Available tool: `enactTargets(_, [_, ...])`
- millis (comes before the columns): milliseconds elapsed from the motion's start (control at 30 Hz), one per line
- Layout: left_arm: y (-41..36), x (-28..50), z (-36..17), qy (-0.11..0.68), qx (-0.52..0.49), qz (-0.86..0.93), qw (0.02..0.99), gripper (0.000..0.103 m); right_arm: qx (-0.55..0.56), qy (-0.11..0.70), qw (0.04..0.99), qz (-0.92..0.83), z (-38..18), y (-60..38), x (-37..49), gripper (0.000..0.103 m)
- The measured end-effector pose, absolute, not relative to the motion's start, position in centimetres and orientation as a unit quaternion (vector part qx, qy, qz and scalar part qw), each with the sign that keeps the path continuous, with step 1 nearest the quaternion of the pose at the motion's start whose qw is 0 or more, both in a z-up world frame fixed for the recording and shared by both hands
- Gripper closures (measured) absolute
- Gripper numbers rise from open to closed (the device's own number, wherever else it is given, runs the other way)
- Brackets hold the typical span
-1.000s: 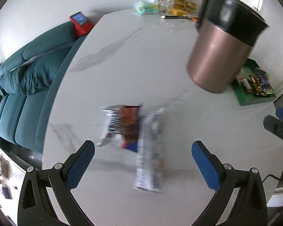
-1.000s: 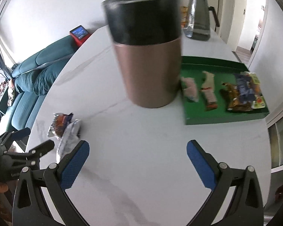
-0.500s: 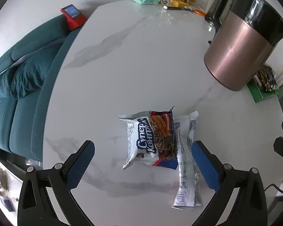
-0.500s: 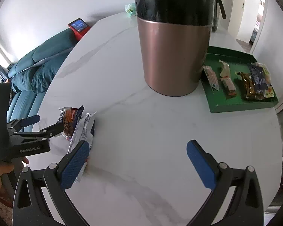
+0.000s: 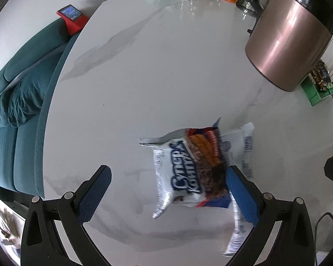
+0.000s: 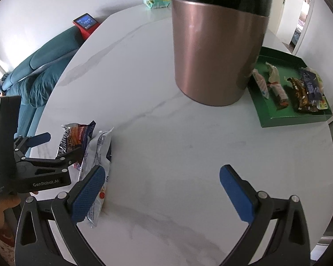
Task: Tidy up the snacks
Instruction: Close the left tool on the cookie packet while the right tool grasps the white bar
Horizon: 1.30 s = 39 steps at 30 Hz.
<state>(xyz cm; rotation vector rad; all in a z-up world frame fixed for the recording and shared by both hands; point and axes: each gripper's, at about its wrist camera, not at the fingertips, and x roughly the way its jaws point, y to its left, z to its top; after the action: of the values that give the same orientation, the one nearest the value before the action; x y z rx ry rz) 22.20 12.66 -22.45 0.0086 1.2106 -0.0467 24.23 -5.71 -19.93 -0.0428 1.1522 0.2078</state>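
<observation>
Lying on the worktop, a blue-white wafer pack overlaps a white wrapper; a copper canister screens the green tray; both grippers are held open.

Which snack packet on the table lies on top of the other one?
The cookie packet with blue lettering; it overlaps the long white packet beside it.

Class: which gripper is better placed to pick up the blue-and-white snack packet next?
Left. The left gripper is open, low over the blue-and-white snack packet. The right gripper faces bare table.
</observation>
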Motion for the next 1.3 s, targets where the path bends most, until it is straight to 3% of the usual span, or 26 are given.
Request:
enactTargets(633, [14.4, 23.8, -23.4, 0.587, -0.041, -0.04, 0.807, 0.002, -0.042, 0.56, 0.822, 0.099, -21.0, -3.4, 25.2, 0.0])
enactTargets(800, [14.1, 23.9, -23.5, 0.59, -0.045, -0.051, 0.804, 0.014, -0.064, 0.563, 0.816, 0.111, -22.0, -1.1, 25.1, 0.0])
enactTargets(1300, [14.4, 24.5, -23.1, 0.596, -0.04, -0.052, 0.8, 0.029, -0.091, 0.588, 0.789, 0.149, -24.8, 2.6, 24.7, 0.0])
